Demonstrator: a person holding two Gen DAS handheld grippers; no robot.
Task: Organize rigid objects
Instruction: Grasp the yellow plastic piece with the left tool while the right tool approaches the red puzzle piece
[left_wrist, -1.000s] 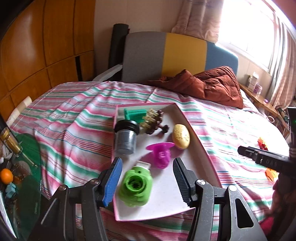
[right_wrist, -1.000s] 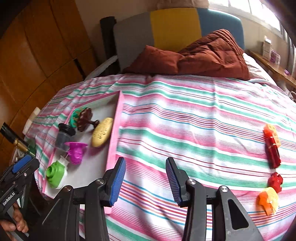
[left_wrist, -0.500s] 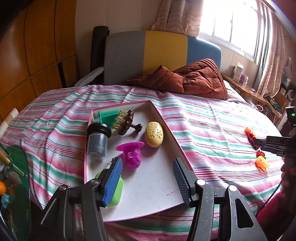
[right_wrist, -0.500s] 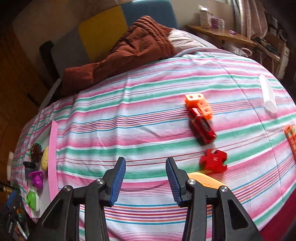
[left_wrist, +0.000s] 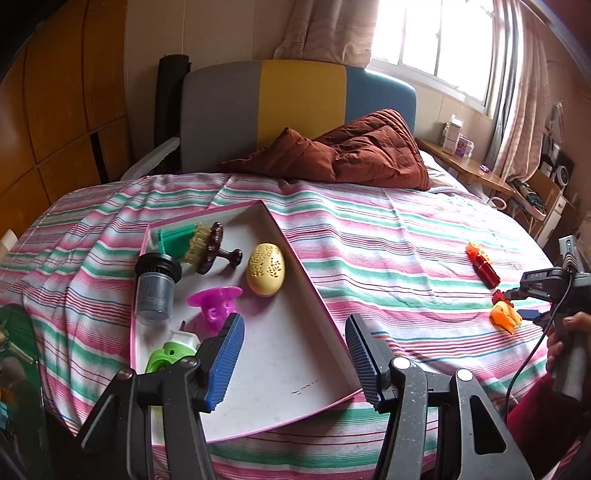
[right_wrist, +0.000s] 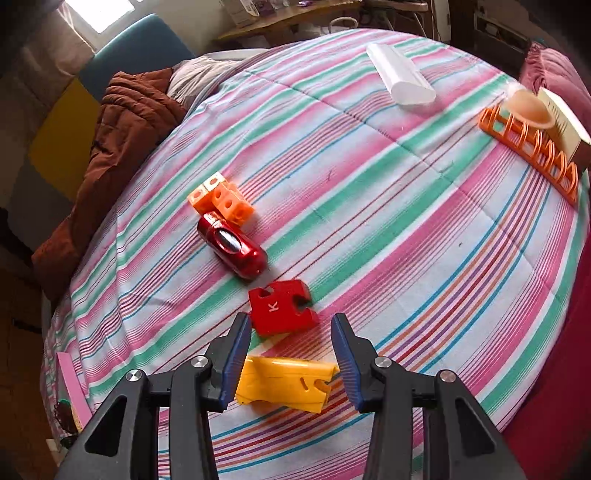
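The left gripper (left_wrist: 295, 354) is open and empty, positioned above the near part of the pink-rimmed tray (left_wrist: 306, 280) on the striped bed (left_wrist: 388, 240). The tray holds a yellow egg-shaped piece (left_wrist: 266, 269), a magenta funnel-shaped piece (left_wrist: 216, 304), a grey cylinder with black cap (left_wrist: 155, 288), a green piece (left_wrist: 168, 356), a teal block (left_wrist: 177, 240) and a brown brush (left_wrist: 212, 247).

The right gripper (right_wrist: 291, 356) is open, its fingers straddling the yellow block (right_wrist: 284, 384) lying on the bed; contact cannot be confirmed. Just beyond lies the red puzzle-shaped block (right_wrist: 282, 306), then the red capsule (right_wrist: 232, 247) touching the orange cube cluster (right_wrist: 221, 197). A white tube (right_wrist: 400, 79) and orange rack (right_wrist: 528, 147) lie well apart.
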